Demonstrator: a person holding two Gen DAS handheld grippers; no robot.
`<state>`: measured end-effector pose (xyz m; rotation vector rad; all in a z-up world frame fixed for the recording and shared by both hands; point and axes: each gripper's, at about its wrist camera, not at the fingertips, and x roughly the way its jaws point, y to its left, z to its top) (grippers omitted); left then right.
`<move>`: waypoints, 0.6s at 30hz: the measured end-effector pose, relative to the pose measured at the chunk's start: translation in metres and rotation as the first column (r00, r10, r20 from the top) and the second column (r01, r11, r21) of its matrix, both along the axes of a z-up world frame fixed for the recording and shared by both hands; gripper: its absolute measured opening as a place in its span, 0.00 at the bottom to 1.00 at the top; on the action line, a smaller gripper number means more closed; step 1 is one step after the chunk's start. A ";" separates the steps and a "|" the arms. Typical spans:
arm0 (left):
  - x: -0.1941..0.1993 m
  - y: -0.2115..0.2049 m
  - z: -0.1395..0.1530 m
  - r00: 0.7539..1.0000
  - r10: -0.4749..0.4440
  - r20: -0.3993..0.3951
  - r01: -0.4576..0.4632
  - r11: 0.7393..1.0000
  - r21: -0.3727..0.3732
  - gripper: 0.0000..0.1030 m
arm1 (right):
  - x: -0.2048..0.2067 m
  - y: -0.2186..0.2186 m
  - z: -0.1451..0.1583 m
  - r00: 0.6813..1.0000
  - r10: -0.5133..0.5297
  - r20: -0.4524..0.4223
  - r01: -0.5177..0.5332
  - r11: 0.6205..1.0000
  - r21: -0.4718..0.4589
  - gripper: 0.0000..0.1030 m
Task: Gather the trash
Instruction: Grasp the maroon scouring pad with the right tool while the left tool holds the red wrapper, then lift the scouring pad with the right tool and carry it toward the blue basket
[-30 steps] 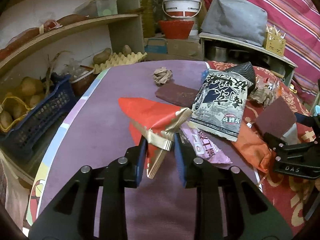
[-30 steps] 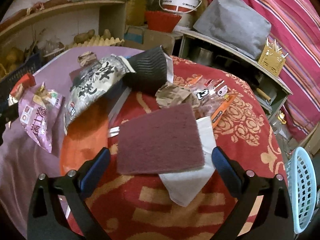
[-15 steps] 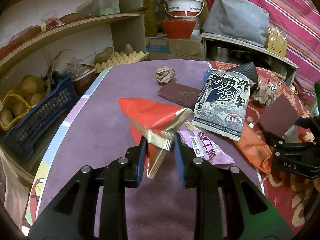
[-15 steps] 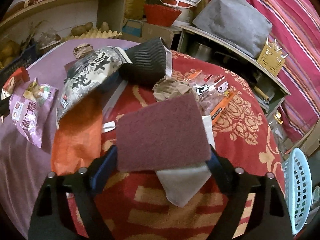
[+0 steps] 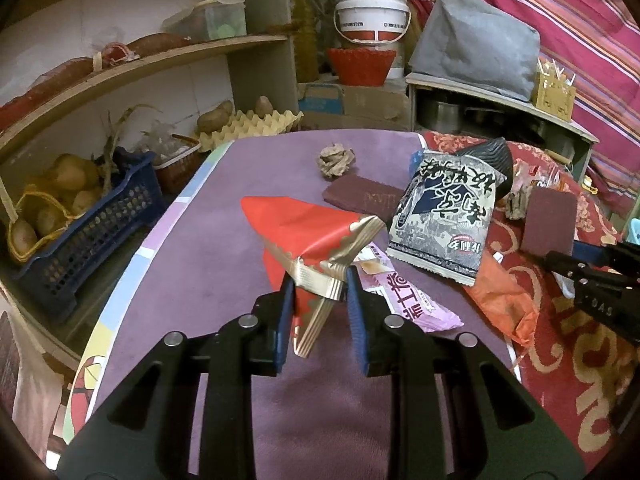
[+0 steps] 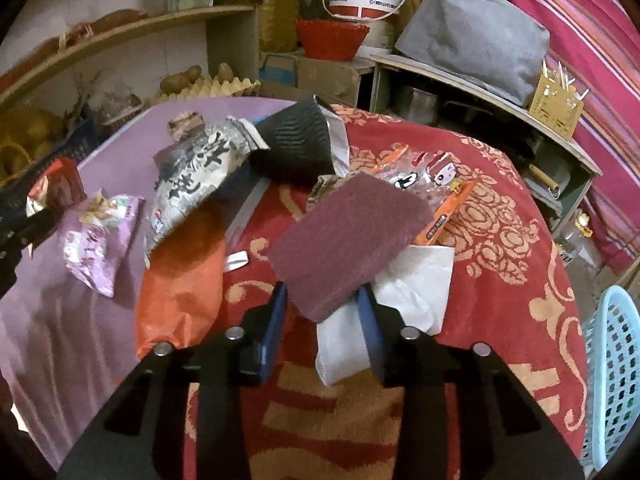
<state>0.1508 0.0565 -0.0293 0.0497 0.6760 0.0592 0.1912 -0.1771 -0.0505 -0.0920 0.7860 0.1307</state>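
Two grippers at work over a table littered with trash. Left gripper (image 5: 319,289) clamped on the gold-crimped end of a red wrapper (image 5: 298,227), lifted clear of the purple cloth (image 5: 200,264), red body pointing away and up to the left. Right gripper (image 6: 322,307) with jaws just closed in on a maroon scouring pad (image 6: 347,236), pinched by its near edge and tilted up off the red patterned cloth (image 6: 500,264); same pad seen from the left wrist at far right (image 5: 550,222). White folded tissue (image 6: 404,304) lying just under and behind the pad. Still on the table: pink snack packet (image 5: 408,304) just beside the left jaws, black-and-white snack bag (image 5: 448,216) leaning over an orange wrapper (image 5: 500,300), black ribbed paper cup (image 6: 298,148) on its side, crumpled brown paper ball (image 5: 335,159), second maroon pad (image 5: 362,199) flat on the purple cloth. Pale blue basket (image 6: 612,372) off the table's right edge.
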 end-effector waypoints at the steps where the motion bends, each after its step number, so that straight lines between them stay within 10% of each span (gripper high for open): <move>1: -0.001 0.001 0.001 1.000 0.001 0.003 -0.001 1.000 0.000 0.23 | -0.001 -0.002 0.001 1.000 0.003 -0.002 -0.003 1.000 0.017 0.32; 18: -0.022 -0.010 0.022 0.998 -0.001 0.056 0.002 1.000 -0.008 0.23 | -0.028 -0.032 0.026 0.998 0.026 0.058 -0.032 0.994 0.103 0.08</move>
